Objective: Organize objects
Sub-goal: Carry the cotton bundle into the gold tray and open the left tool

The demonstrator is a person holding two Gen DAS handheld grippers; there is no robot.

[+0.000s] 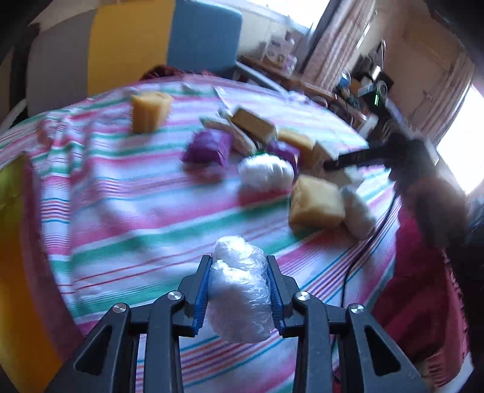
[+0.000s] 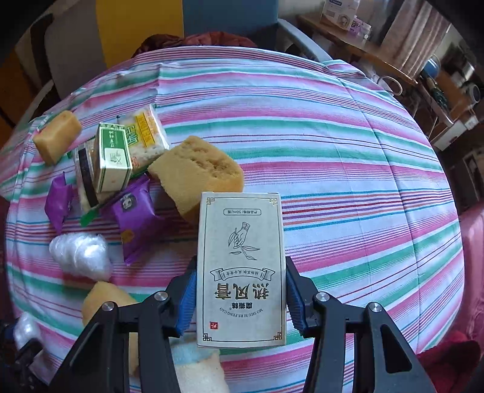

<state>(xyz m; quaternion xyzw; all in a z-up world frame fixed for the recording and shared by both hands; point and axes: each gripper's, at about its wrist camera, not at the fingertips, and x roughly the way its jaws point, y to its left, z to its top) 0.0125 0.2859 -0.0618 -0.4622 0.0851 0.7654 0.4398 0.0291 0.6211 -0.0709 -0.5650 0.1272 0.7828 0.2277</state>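
Note:
My left gripper (image 1: 239, 260) is shut on a white bundle in clear plastic wrap (image 1: 240, 290), held above the striped tablecloth (image 1: 121, 196). In the right wrist view my right gripper (image 2: 240, 263) is shut on a tall white box with printed Chinese characters (image 2: 240, 241); both blue pads press its long sides. Left of it lies a pile: a large yellow sponge (image 2: 196, 169), a green-and-white box (image 2: 112, 157), a cracker packet (image 2: 148, 136), two purple packets (image 2: 133, 211), another wrapped bundle (image 2: 80, 254) and a smaller sponge (image 2: 56, 136).
The left wrist view is blurred; it shows sponges (image 1: 316, 202), a purple packet (image 1: 208, 146) and a white bundle (image 1: 266, 172) mid-table, with a person's arm (image 1: 423, 184) at the right. A black cable (image 1: 363, 251) crosses the cloth's right edge. A chair (image 2: 230, 18) stands behind the table.

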